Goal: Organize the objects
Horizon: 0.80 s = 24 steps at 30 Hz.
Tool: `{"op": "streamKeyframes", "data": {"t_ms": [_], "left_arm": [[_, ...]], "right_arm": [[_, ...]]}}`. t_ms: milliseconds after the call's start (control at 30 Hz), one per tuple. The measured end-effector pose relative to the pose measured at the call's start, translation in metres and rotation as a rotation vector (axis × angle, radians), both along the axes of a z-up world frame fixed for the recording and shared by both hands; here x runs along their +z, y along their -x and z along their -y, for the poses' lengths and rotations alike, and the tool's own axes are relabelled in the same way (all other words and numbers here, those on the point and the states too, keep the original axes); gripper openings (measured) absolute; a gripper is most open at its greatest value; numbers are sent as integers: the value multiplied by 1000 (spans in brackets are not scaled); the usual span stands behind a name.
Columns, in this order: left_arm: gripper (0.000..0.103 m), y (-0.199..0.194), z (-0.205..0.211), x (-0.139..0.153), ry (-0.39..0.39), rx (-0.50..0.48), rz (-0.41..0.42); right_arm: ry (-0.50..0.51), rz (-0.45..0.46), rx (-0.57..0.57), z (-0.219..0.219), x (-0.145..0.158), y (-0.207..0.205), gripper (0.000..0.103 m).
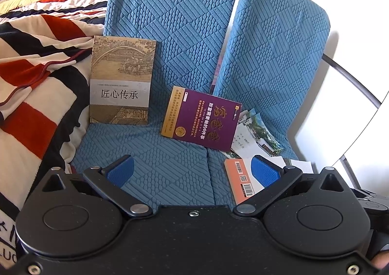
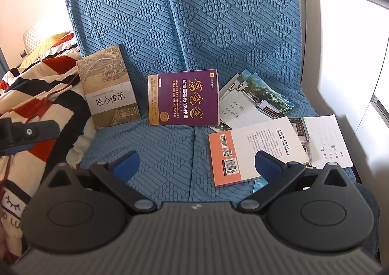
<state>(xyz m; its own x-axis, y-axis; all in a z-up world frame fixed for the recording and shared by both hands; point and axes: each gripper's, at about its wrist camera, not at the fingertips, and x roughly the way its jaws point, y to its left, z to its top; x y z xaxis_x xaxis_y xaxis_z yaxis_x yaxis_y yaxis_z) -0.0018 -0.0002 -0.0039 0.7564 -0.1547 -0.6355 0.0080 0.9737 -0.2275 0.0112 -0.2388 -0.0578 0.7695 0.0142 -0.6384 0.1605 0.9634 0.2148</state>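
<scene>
three books (image 2: 184, 98) lie on the sofa (image 2: 170, 153), perhaps several booklets (image 2: 252, 102).

Left gripper (image 1: 193, 169): matte black body with two round discs and triangular cut-outs flanking a flat centre plate, silver pivot rivets and a centre screw on that plate, corner screws below it, black link arms ending in ribbed blue pads (image 1: 265, 174). Right gripper (image 2: 195, 165): dark grey body of the same layout, its centre plate ribbed lengthwise with a small silver mark at the top edge, grey rivets either side, smooth blue pads (image 2: 267, 162).
</scene>
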Motion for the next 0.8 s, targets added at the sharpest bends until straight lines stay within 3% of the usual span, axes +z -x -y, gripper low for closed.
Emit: {"op": "streamKeyframes", "data": {"t_ms": [800], "left_arm": [[103,-5,-11,-8,31,1,-8]], "right_arm": [[6,-11,-7,-5,-5,-3,103]]}}
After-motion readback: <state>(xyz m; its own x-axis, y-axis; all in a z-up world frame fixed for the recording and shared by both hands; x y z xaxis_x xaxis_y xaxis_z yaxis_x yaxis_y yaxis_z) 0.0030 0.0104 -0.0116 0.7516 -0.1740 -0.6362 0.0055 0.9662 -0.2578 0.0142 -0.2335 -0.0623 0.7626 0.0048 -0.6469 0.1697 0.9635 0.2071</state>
